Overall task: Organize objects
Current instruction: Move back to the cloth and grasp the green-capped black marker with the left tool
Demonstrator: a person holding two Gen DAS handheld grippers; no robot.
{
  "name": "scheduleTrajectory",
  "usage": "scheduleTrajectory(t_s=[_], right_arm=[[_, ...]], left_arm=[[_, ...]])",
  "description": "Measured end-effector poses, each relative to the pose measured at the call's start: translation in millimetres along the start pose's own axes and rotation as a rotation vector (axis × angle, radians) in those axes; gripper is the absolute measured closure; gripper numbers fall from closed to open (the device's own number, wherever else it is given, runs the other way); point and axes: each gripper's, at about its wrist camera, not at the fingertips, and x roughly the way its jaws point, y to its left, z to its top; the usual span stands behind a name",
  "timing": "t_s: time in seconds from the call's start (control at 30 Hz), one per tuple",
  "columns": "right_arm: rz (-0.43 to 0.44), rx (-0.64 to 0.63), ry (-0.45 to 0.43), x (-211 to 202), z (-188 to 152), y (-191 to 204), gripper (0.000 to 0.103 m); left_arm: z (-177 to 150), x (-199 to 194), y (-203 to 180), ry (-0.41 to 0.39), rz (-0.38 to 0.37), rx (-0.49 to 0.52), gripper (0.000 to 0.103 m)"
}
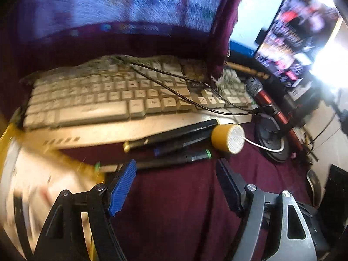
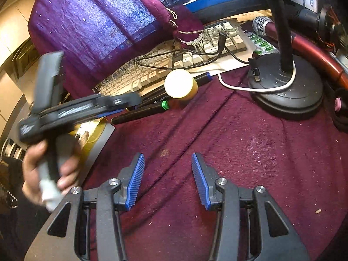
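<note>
Three black markers lie side by side on the maroon cloth in front of the keyboard point(image 1: 87, 100); the nearest has a green cap point(image 1: 207, 153) point(image 2: 165, 104). A yellow cylinder with a white end point(image 1: 227, 139) point(image 2: 180, 87) rests at their right ends. My left gripper point(image 1: 175, 163) is open just short of the green-capped marker, with nothing between its fingers. In the right wrist view the left gripper point(image 2: 130, 101) shows blurred, held by a hand point(image 2: 32, 174). My right gripper point(image 2: 168, 155) stands open over bare cloth, nearer than the markers.
A purple drape point(image 2: 97, 21) hangs over the keyboard's point(image 2: 187, 58) back. A red microphone point(image 2: 282, 32) and a lamp's black round base point(image 2: 287, 91) with a white cable stand at the right. A yellow-edged flat box point(image 1: 32, 174) lies at the left. A green blister pack point(image 2: 261, 43) sits by the keyboard.
</note>
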Motion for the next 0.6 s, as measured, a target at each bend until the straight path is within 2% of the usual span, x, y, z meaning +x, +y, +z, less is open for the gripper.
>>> scheduleTrajectory(t_s=[0.13, 0.17, 0.2, 0.33, 0.4, 0.5, 0.57, 0.6], right_arm=[[0.018, 0.013, 0.004, 0, 0, -3, 0.059], [0.023, 0.016, 0.006, 1, 0, -3, 0.059], [0.029, 0.019, 0.007, 1, 1, -3, 0.059], [0.038, 0.030, -0.001, 0, 1, -5, 0.059], [0.038, 0.037, -0.005, -1, 1, -6, 0.059], [0.033, 0.049, -0.005, -2, 1, -8, 0.059], [0.028, 0.055, -0.005, -1, 1, -9, 0.059], [0.025, 0.055, -0.004, -1, 1, -9, 0.059]], left_arm=[[10, 32, 4, 0.074, 0.009, 0.025, 0.033], [8, 33, 0, 0.077, 0.039, 0.058, 0.033], [6, 32, -3, 0.085, 0.037, 0.086, 0.034], [-18, 18, -24, 0.140, -0.039, 0.182, 0.034], [-32, 17, -33, 0.200, -0.100, 0.199, 0.036], [-42, 7, -45, 0.198, -0.065, 0.251, 0.036], [-46, -5, -40, 0.151, -0.072, 0.206, 0.036], [-48, -13, -36, 0.115, -0.050, 0.174, 0.036]])
